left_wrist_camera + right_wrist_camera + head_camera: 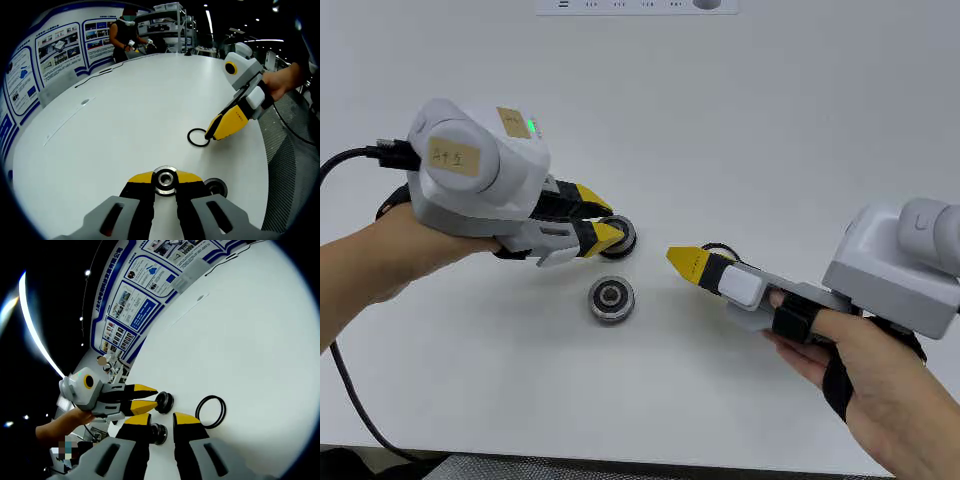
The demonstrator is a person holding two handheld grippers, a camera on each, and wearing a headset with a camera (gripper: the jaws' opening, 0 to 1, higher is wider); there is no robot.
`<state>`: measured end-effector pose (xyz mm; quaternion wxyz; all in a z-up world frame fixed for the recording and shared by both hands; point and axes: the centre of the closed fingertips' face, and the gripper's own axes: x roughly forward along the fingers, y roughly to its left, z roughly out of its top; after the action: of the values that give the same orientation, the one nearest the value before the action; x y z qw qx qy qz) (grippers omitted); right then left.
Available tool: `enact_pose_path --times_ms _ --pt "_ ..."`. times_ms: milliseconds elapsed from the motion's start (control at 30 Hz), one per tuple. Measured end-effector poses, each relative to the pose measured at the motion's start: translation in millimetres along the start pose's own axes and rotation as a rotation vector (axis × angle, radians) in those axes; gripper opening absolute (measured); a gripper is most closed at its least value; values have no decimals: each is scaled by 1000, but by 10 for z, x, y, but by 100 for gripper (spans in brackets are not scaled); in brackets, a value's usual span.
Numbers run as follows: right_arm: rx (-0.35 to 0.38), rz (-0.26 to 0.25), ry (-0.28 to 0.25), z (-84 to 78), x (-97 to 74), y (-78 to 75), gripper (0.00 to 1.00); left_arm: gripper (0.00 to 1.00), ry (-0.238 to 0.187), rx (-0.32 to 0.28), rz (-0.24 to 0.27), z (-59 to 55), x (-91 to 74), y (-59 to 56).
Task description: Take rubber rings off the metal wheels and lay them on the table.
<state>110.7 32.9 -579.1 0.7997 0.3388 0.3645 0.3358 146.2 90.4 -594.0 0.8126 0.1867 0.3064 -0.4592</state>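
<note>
The right gripper (686, 261), nearest, is hovering with jaws slightly apart and empty beside a removed rubber ring (197, 412), while the left gripper (603, 220) is clamping one metal wheel (620, 237) and the second wheel (611, 299), apparently ringed, is lying between both grippers, nearer the left tips.

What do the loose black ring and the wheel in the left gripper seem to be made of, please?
The loose ring: likely rubber, matte black, no glints. The wheel held in left gripper: seemingly steel, bright silver hub with reflections; its dark outer band may be rubber.
</note>
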Motion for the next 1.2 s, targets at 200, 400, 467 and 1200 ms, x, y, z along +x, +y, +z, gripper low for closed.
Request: enact_pose_path --times_ms 200,400,467,1200 --pt "21 5 -7 20 12 -14 19 16 13 -3 -2 -43 12 -11" --pt "30 16 -6 4 20 18 19 15 11 -19 4 -78 14 13" --pt "34 17 -6 -3 25 22 19 15 12 -15 0 -77 17 9" --pt "51 84 24 66 451 204 43 12 26 63 -15 -90 25 -9"
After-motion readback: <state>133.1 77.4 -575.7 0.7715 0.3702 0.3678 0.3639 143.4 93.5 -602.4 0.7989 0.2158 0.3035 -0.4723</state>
